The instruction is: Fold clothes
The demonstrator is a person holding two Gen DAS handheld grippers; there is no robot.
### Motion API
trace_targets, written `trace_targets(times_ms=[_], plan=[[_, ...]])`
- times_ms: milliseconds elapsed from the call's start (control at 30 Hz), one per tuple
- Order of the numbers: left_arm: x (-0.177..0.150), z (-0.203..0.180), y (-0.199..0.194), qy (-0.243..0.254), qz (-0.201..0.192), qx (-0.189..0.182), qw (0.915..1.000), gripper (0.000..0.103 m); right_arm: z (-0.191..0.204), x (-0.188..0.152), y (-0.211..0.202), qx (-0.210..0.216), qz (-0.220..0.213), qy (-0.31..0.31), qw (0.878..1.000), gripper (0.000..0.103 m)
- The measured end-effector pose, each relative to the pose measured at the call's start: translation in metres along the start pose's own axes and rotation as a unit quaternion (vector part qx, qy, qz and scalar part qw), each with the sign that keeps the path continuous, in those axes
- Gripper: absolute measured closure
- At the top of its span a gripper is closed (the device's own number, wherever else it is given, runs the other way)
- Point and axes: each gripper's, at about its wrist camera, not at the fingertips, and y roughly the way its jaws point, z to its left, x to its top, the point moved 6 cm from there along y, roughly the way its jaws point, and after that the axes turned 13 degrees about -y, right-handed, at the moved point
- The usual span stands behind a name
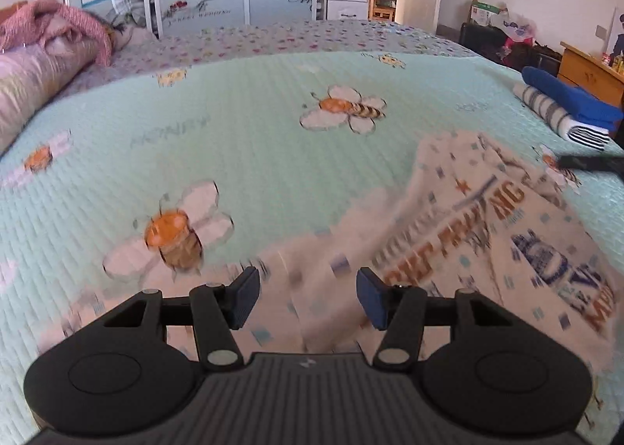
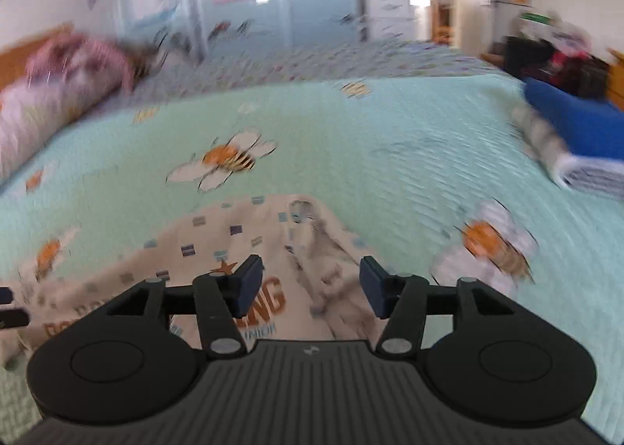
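- Printed shirt (image 1: 460,234) lies rumpled on the mint bee quilt (image 1: 253,156), cream with orange and blue lettering.
- Left gripper (image 1: 308,296) and right gripper (image 2: 310,287) hover above it, jaws apart, empty.

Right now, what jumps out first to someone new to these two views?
The mint bedspread with big bee prints fills both views. A cream printed shirt with orange and blue lettering lies rumpled on it, under the open left gripper and open right gripper. Folded clothes, a blue piece on a striped one, sit at the bed's far right edge.
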Motion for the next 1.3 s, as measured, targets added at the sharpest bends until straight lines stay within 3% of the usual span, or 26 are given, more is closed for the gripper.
trace_targets(times_ms=[67, 167, 233, 333, 467, 500, 567, 733, 900, 1000, 1033, 1067, 1133, 1233, 1300], plan=[[0.013, -0.001, 0.015, 0.006, 0.007, 0.004, 0.9999, 0.044, -0.018, -0.024, -0.022, -0.009, -0.031, 0.065, 0.997, 0.028], [0.025, -0.006, 0.042, 0.019, 0.027, 0.007, 0.9994, 0.044, -0.038, -0.067, -0.026, -0.006, -0.027, 0.157, 0.987, 0.028], [0.028, -0.011, 0.061, 0.03, 0.045, 0.016, 0.9984, 0.044, -0.043, -0.092, -0.022, -0.01, -0.014, 0.185, 0.983, 0.028], [0.025, -0.019, 0.088, 0.042, 0.072, 0.04, 0.9957, 0.044, -0.024, -0.107, -0.017, -0.037, -0.02, 0.141, 0.989, 0.028], [0.019, -0.026, 0.104, 0.02, 0.091, 0.04, 0.9948, 0.047, -0.008, -0.104, -0.012, -0.053, -0.015, 0.082, 0.995, 0.015], [0.019, -0.027, 0.103, 0.015, 0.092, 0.035, 0.995, 0.049, -0.01, -0.103, -0.012, -0.054, -0.015, 0.078, 0.995, 0.015], [0.019, -0.031, 0.101, 0.004, 0.096, 0.018, 0.9952, 0.063, -0.011, -0.101, -0.011, -0.049, -0.018, 0.082, 0.995, 0.014], [0.02, -0.039, 0.086, -0.034, 0.115, -0.072, 0.9902, 0.062, -0.012, -0.105, -0.013, -0.043, -0.02, 0.089, 0.995, 0.011], [0.014, -0.046, 0.099, -0.028, 0.151, -0.085, 0.9845, 0.058, -0.01, -0.105, -0.01, -0.04, -0.02, 0.085, 0.995, 0.008], [0.016, -0.045, 0.101, -0.04, 0.148, -0.088, 0.9843, 0.058, -0.009, -0.105, -0.01, -0.039, -0.019, 0.085, 0.995, 0.007], [0.017, -0.044, 0.101, -0.038, 0.142, -0.083, 0.9857, 0.066, -0.009, -0.105, -0.01, -0.039, -0.019, 0.084, 0.995, 0.006], [0.017, -0.042, 0.103, -0.036, 0.134, -0.072, 0.9877, 0.081, -0.009, -0.105, -0.009, -0.038, -0.019, 0.084, 0.996, 0.006], [0.02, -0.04, 0.105, -0.035, 0.123, -0.056, 0.9902, 0.09, -0.008, -0.105, -0.009, -0.038, -0.019, 0.083, 0.996, 0.006], [0.027, -0.039, 0.105, -0.015, 0.1, -0.041, 0.994, 0.094, -0.008, -0.105, -0.008, -0.038, -0.019, 0.083, 0.996, 0.005], [0.039, -0.038, 0.101, 0.009, 0.062, -0.015, 0.9979, 0.095, -0.008, -0.105, -0.008, -0.037, -0.019, 0.083, 0.996, 0.005]])
